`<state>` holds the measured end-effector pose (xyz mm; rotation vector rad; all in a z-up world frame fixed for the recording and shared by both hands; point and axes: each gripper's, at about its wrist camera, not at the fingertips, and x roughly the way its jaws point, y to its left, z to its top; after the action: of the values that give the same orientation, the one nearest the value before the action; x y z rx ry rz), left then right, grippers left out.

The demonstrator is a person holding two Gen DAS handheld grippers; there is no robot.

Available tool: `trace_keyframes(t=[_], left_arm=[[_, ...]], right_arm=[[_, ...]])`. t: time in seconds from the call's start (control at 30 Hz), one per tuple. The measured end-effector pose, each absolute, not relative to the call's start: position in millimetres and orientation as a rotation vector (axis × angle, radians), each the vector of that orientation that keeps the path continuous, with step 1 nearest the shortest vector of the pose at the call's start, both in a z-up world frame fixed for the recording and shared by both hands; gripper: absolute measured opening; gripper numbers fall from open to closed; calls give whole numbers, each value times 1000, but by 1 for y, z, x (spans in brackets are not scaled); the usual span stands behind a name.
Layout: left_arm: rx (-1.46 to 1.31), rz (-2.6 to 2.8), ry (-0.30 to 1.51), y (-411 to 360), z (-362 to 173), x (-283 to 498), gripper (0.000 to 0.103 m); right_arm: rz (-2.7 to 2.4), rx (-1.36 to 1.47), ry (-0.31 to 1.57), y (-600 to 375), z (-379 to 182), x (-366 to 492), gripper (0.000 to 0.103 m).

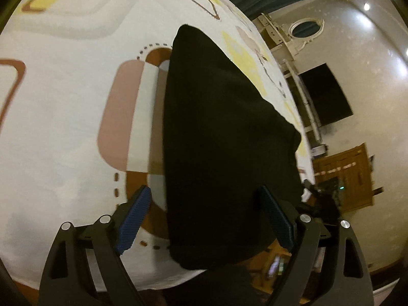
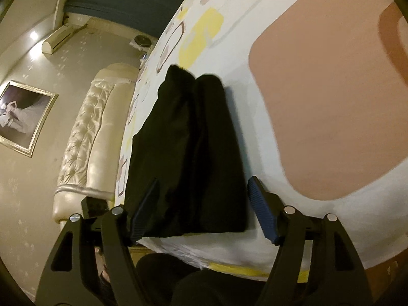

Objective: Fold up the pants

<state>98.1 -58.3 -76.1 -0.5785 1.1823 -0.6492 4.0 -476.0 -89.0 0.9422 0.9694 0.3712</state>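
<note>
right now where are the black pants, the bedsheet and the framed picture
black pants (image 2: pixel 188 153), right wrist view, middle of the folded cloth
bedsheet (image 1: pixel 63 132), left wrist view, bare white part
framed picture (image 2: pixel 23 118), right wrist view, middle of the print

Matt blk cloth pants (image 2: pixel 188 153)

The black pants (image 1: pixel 224 137) cover part of the patterned bed cover (image 1: pixel 63 117) in the left wrist view. At 5 o'clock, small items (image 1: pixel 276 267) below the bed edge are too blurred to identify. The framed picture (image 2: pixel 21 117), at 9 o'clock in the right wrist view, is indistinct.
</note>
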Motion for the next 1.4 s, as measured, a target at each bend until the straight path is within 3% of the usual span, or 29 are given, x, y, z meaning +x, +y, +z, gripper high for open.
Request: trace_keyframes(t=[0.17,0.2,0.23,0.4,0.6,1.4], left_arm=[[-577,-698,1197,-70,-80,104,85],[-561,-699,1198,-73,-79,104,82],[-546,-694,1204,-75,-80,105,71],[-490,-659,1218,-76,-77,105,50],[-399,-611,1177,-80,-59,100,36],[-332,-407,1105,10,-41,89,35]], right_arm=[[393,907,977,-464,-90,14,75],[393,894,979,-461,-90,15,75],[399,867,983,-457,-88,16,75],[409,808,1011,-441,-90,21,45],[404,818,982,-437,-86,18,38],[548,773,1016,-338,-82,68,37]])
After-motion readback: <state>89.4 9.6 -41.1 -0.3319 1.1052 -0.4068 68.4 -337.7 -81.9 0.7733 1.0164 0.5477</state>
